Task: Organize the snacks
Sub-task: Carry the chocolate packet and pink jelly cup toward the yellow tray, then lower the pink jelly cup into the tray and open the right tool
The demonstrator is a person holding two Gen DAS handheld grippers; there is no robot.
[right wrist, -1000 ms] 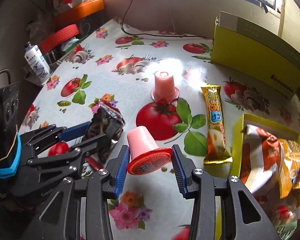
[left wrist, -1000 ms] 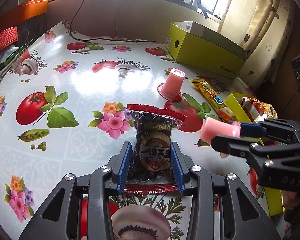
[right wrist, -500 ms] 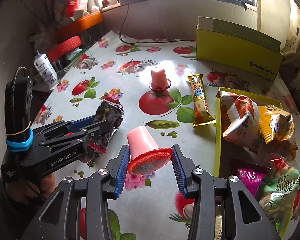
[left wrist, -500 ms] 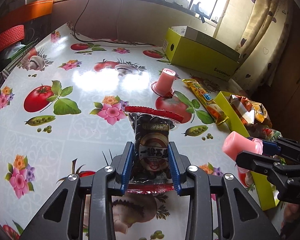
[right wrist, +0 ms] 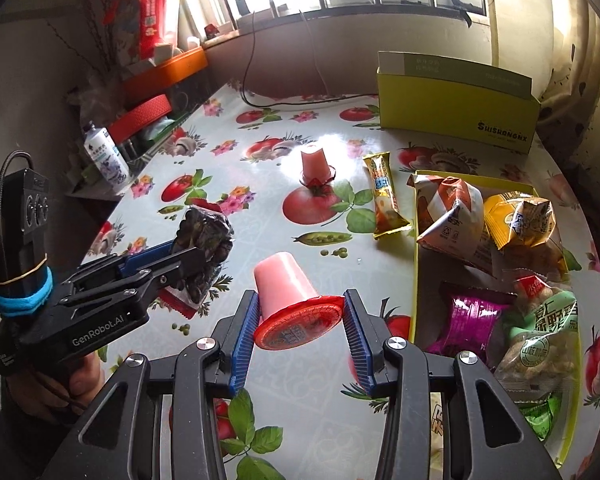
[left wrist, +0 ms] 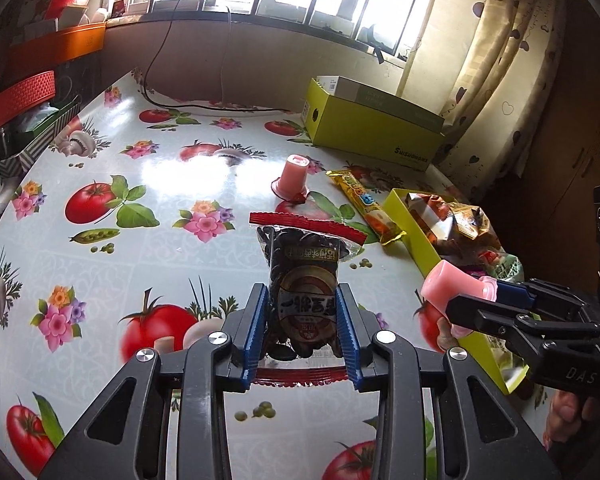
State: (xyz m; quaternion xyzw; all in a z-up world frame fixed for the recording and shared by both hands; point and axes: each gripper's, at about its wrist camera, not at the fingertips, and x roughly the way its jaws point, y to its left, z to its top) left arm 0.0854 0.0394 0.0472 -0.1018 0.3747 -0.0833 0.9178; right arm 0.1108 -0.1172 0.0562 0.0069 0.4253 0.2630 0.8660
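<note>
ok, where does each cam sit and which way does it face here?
Left wrist: on the left gripper, angled down across the table; jaws hold a dark seed packet, right gripper at right edge.
Right wrist: on the right gripper, facing down; jaws hold a pink jelly cup, left gripper and hand at left.
Shared: upturned jelly cup, yellow snack bar, yellow tray.

Two jelly cups: one held [right wrist: 290, 300], one far on table [right wrist: 315, 168]. One seed bag [left wrist: 304, 292]. One yellow bar [right wrist: 384, 200]. Two yellow boxes: far [right wrist: 456, 108], right tray [right wrist: 417, 280].
</note>
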